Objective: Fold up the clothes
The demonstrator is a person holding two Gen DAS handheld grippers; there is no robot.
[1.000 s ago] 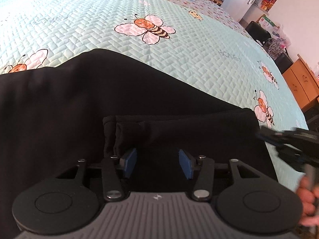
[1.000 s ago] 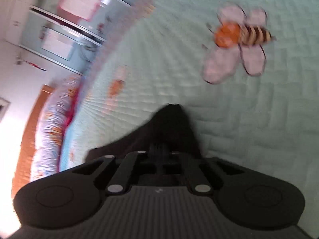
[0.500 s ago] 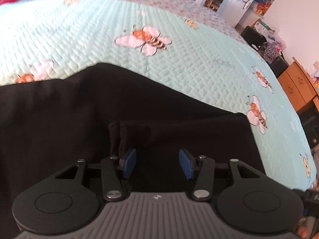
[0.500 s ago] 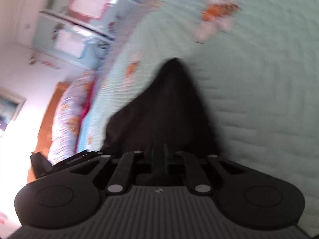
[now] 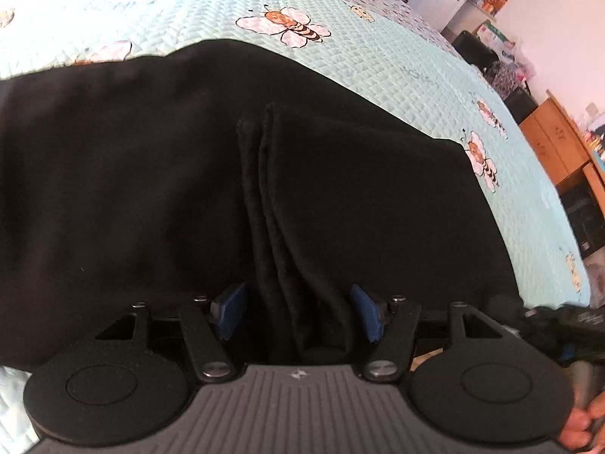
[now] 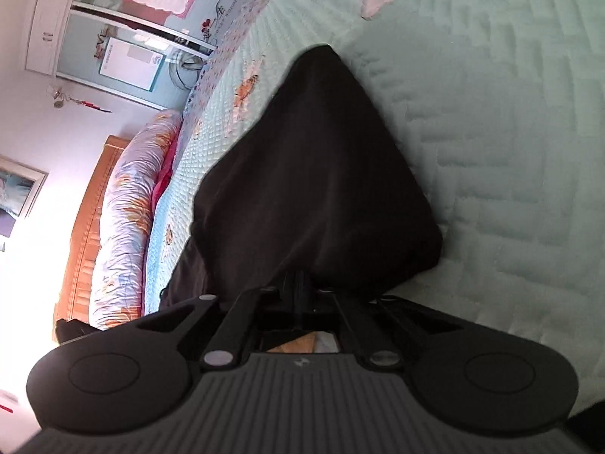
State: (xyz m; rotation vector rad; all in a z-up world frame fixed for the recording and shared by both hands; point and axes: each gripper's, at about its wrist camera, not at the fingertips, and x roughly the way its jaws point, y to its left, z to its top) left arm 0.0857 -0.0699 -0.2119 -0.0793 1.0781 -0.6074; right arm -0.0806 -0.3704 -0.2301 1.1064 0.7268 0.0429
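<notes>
1. Since the earlier frames our left gripper point(image 5: 298, 312) has slid along the black garment point(image 5: 159, 174): the stacked folded edges point(image 5: 264, 189), which sat off by the left pad, now run straight down between the two blue pads point(image 5: 230, 308). The jaws have just been opening and stand roughly half apart; cloth lies between them, but the pads show clear of it on both sides, so no grip there.

2. Our right gripper point(image 6: 300, 295) has swung too: the bee print has gone from mid-view to the top corner, and far more black cloth fills the right wrist view. Its jaws have just closed further, to nearly together, pinched on a bunched ridge of the garment, which rises from the jaws to a peak and drapes down to the quilt.

3. Outward: the garment lies spread on the mint bee quilt point(image 5: 378, 60), part-folded w/ one layer lapped over the rest. At the lower right of the left wrist view a person's fingers point(image 5: 582, 427) show on a blurred dark shape, prob. the right gripper.

4. Meaning, as we judge it: left side looks let go, right corner is the one in hand, so the next fold should prob. be carried by the right. Risk: thick layers slipping from a narrow pinch.
</notes>
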